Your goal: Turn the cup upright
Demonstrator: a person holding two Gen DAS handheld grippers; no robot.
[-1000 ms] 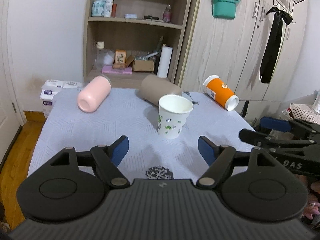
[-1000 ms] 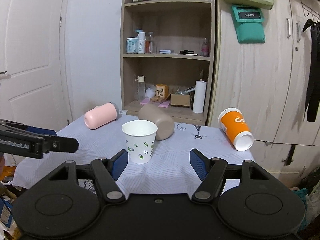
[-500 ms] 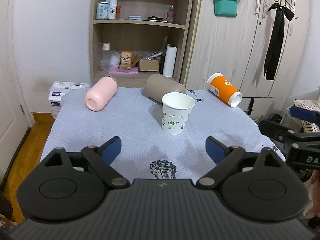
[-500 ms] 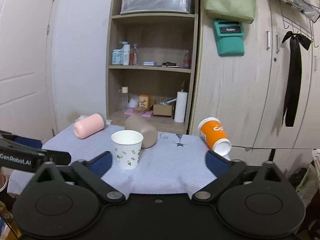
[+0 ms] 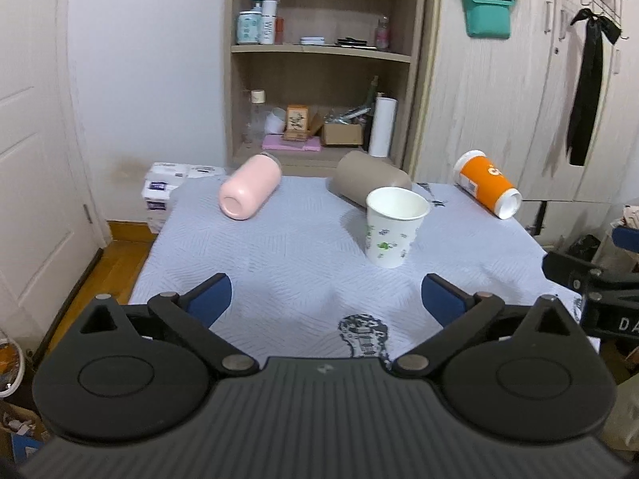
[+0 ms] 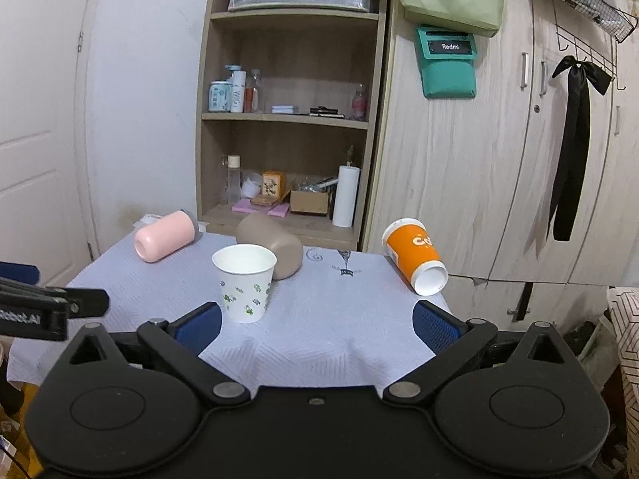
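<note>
A white paper cup with green leaf print (image 5: pixel 393 227) (image 6: pixel 245 283) stands upright, mouth up, on the pale blue tablecloth (image 5: pixel 303 255). A pink cup (image 5: pixel 249 185) (image 6: pixel 165 235), a taupe cup (image 5: pixel 369 179) (image 6: pixel 271 245) and an orange paper cup (image 5: pixel 487 183) (image 6: pixel 415 255) lie on their sides behind it. My left gripper (image 5: pixel 325 297) is open and empty, near the table's front edge. My right gripper (image 6: pixel 317 325) is open and empty, short of the table's front edge.
A wooden shelf unit (image 6: pixel 287 119) with bottles and boxes stands behind the table, a wardrobe (image 6: pixel 499 159) to its right. A white door (image 5: pixel 28 159) is at the left. The orange cup lies close to the table's far right corner.
Both grippers have drawn back from the table and opened wider. The white cup stands where it was; the lying cups have not moved.
</note>
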